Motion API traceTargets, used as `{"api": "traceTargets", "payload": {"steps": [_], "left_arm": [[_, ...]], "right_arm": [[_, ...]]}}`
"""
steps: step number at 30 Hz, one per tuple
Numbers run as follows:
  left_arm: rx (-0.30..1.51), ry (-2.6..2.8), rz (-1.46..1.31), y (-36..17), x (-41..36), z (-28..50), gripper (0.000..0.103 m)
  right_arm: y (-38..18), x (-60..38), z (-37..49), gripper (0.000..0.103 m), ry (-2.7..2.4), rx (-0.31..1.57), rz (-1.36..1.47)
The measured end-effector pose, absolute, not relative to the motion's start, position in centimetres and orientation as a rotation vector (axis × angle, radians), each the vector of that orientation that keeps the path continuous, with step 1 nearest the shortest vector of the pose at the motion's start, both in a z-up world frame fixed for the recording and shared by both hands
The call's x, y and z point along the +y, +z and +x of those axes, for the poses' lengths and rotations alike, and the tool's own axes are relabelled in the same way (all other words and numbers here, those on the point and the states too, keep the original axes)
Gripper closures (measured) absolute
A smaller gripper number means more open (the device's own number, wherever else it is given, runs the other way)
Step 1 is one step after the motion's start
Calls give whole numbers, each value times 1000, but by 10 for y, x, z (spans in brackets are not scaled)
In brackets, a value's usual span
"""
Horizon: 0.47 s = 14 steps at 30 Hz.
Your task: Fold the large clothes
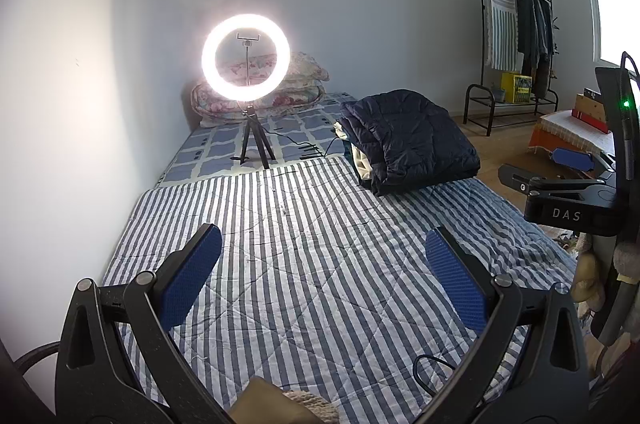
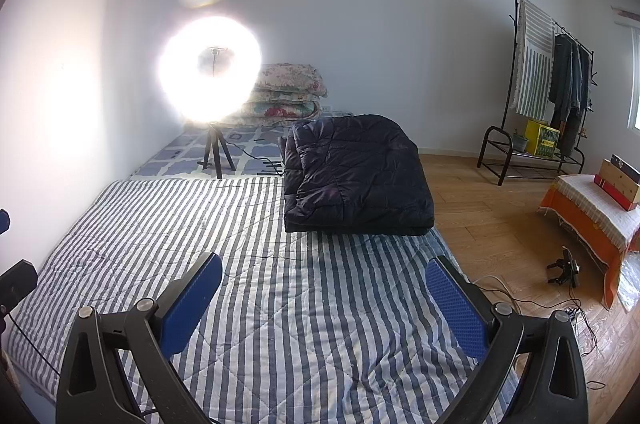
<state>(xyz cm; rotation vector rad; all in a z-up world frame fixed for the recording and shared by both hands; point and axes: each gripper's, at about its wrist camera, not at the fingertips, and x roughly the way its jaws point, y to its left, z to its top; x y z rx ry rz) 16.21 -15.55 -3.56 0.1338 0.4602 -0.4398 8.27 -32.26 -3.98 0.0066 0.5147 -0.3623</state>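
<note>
Jacket, dark navy quilted puffer (image 2: 356,176), folded on striped quilt (image 2: 280,304): likely light, slippery; pinch hem corners. Left gripper (image 1: 324,276) and right gripper (image 2: 324,304) spread, empty.

Left wrist view: low over the near end of the striped quilt (image 1: 304,264), facing along the bed toward the ring light (image 1: 244,58) and far wall; right gripper (image 1: 560,180) shows at its right edge. Right wrist view: similar height, set further right, taking in more wood floor (image 2: 492,212). Both share quilt, ring light, folded dark jacket (image 2: 356,180), clothes rack (image 2: 540,84).
</note>
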Motion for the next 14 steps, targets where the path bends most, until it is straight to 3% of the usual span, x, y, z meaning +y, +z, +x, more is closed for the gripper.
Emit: {"api": "traceTargets", "payload": {"steps": [14], "left_arm": [[436,-428,134,-30,-150,170,0]], "right_arm": [[-40,-322,83,0,-362,515,7]]}}
